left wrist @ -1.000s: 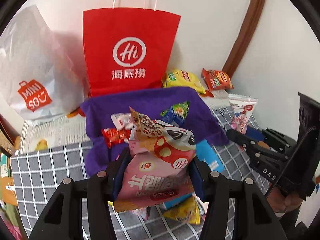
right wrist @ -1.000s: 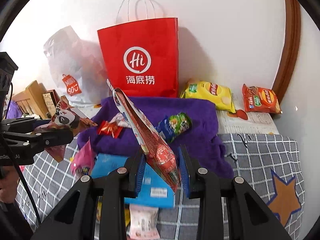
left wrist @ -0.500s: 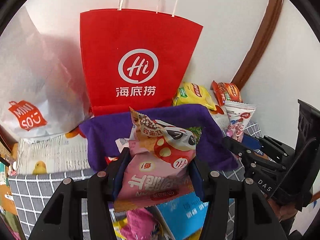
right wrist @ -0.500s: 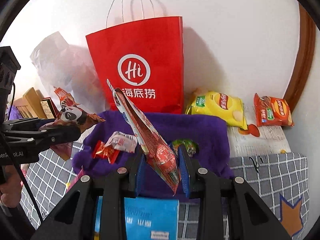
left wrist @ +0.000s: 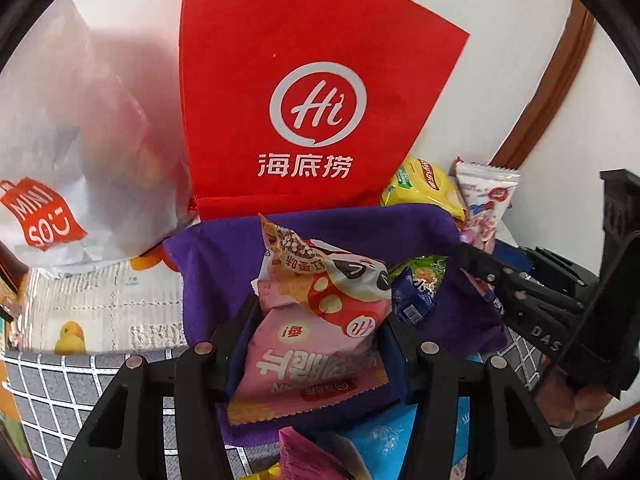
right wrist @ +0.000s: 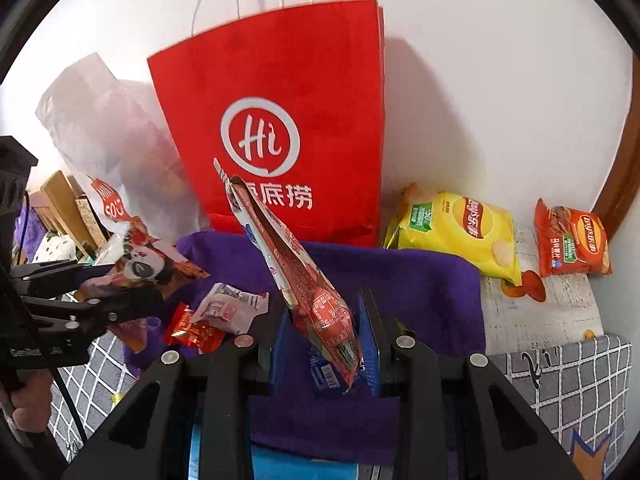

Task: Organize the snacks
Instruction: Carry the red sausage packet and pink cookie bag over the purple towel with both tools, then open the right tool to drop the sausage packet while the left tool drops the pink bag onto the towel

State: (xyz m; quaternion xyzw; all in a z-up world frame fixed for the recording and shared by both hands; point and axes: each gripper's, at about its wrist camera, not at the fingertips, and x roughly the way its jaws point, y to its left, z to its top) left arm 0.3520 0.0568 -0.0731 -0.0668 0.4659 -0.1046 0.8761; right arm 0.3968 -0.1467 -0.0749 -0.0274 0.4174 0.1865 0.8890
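Note:
My left gripper (left wrist: 312, 344) is shut on a pink snack packet (left wrist: 316, 328) with a panda and mushroom print, held over the purple cloth (left wrist: 224, 256). My right gripper (right wrist: 324, 336) is shut on a thin red and white snack packet (right wrist: 296, 272) that stands on edge, also over the purple cloth (right wrist: 420, 280). In the right wrist view the left gripper (right wrist: 132, 300) with its panda packet (right wrist: 152, 268) comes in from the left. In the left wrist view the right gripper (left wrist: 500, 280) reaches in from the right. The red paper bag (left wrist: 304, 120) (right wrist: 280, 128) stands upright just behind the cloth.
A white Miniso plastic bag (left wrist: 60, 160) leans left of the red bag. Yellow chips (right wrist: 460, 232) and red chips (right wrist: 572, 244) lie by the wall at right. Small red (right wrist: 192, 328), white (right wrist: 228, 308) and blue-green (left wrist: 416, 292) packets lie on the cloth. A blue packet (left wrist: 384, 440) lies nearer.
Both grippers have moved forward toward the red bag with their packets still held; the bag looms larger and the purple cloth now lies directly under them.

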